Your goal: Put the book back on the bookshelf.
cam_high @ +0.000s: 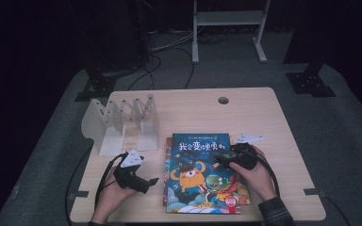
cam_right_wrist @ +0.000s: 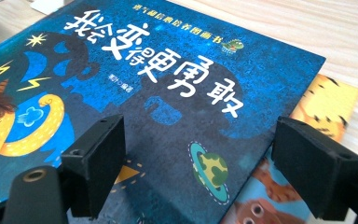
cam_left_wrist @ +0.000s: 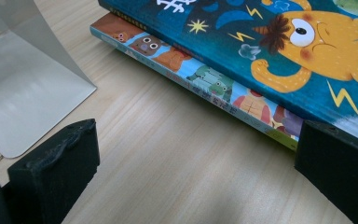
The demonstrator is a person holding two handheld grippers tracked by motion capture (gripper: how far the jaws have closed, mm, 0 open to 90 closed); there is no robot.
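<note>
Your right gripper (cam_high: 222,159) hovers over the upper right part of the blue picture book (cam_high: 200,172), its jaws spread apart above the cover with nothing between them. That book lies face up on top of a small stack of books (cam_left_wrist: 205,84) near the front middle of the bench (cam_high: 245,101). Your left gripper (cam_high: 152,182) rests low beside the stack's left edge, jaws wide and empty, with the white book rack (cam_high: 122,122) just behind it.
</note>
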